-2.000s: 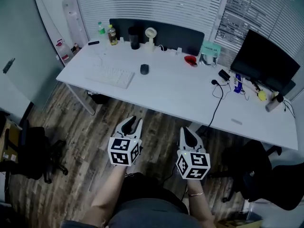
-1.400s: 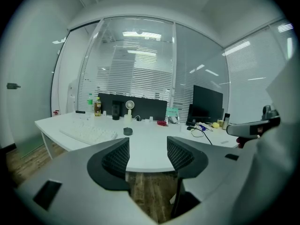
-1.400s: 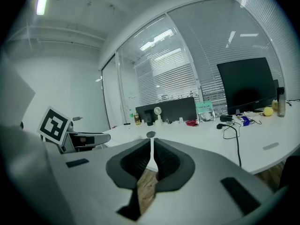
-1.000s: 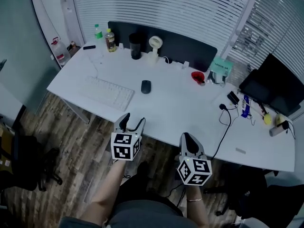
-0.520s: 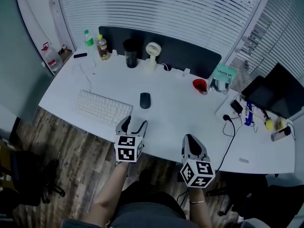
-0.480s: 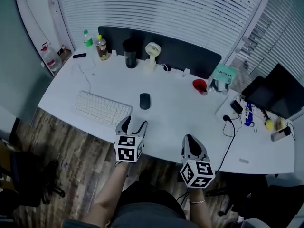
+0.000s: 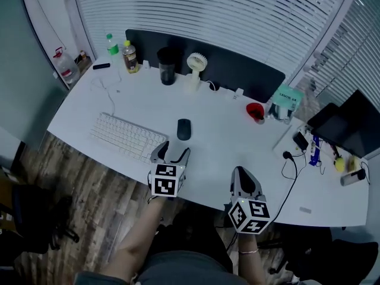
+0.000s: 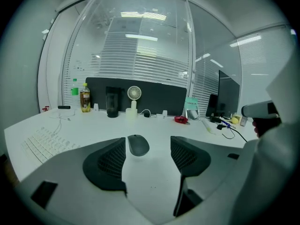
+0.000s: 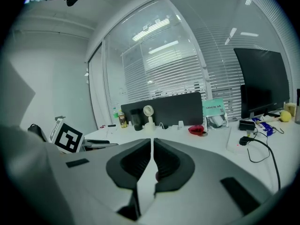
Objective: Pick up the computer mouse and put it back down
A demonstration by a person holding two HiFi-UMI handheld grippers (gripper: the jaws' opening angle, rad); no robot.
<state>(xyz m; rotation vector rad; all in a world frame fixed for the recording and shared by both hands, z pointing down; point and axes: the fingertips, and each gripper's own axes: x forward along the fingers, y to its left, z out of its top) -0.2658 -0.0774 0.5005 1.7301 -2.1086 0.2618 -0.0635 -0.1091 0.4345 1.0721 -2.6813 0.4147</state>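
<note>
Both grippers have been brought nearer the computer mouse (image 7: 184,129), which lies untouched on the desk (image 7: 228,138). Just short of the mouse, the left gripper (image 7: 176,152) has been opened wider, with nothing between its pads. Farther from the mouse, the right gripper (image 7: 244,174) is held pressed together, empty. A grasp is judged imminent.
</note>
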